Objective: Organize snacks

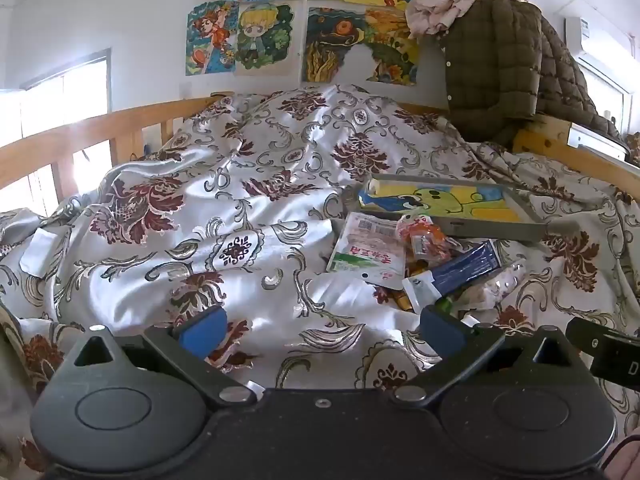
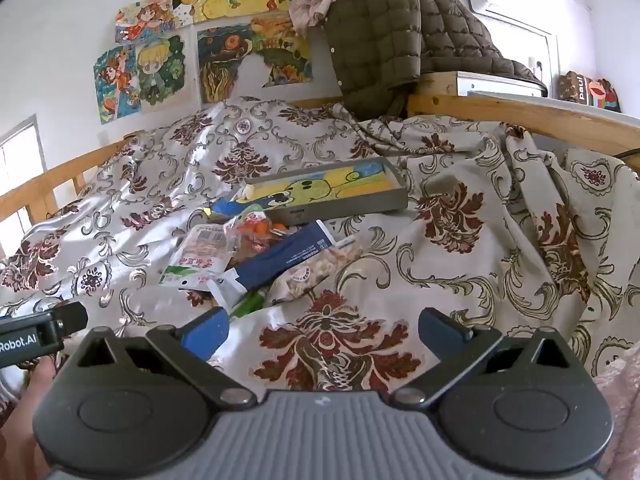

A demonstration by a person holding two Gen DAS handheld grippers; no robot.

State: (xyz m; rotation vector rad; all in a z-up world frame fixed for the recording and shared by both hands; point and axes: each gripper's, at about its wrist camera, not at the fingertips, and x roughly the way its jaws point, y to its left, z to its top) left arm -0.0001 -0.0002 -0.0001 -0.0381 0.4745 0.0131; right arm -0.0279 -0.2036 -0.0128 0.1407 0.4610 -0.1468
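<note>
A heap of snack packets lies on the patterned bedspread: a white and green packet (image 1: 370,250) (image 2: 198,258), an orange sweets bag (image 1: 426,240) (image 2: 256,226), a dark blue packet (image 1: 464,266) (image 2: 284,258) and a clear bag of pale pieces (image 1: 500,284) (image 2: 320,266). Behind them rests a grey tray (image 1: 496,230) (image 2: 352,204) lined with a yellow and blue drawing. My left gripper (image 1: 322,326) is open and empty, left of and short of the heap. My right gripper (image 2: 324,326) is open and empty, with the heap ahead to its left.
The bedspread (image 1: 224,200) (image 2: 460,264) is rumpled into folds. A wooden bed rail (image 1: 80,136) (image 2: 520,116) runs round the bed. An olive quilted jacket (image 1: 504,60) (image 2: 400,36) hangs at the headboard corner. Drawings (image 1: 320,20) cover the wall. Each gripper's body shows at the edge of the other's view.
</note>
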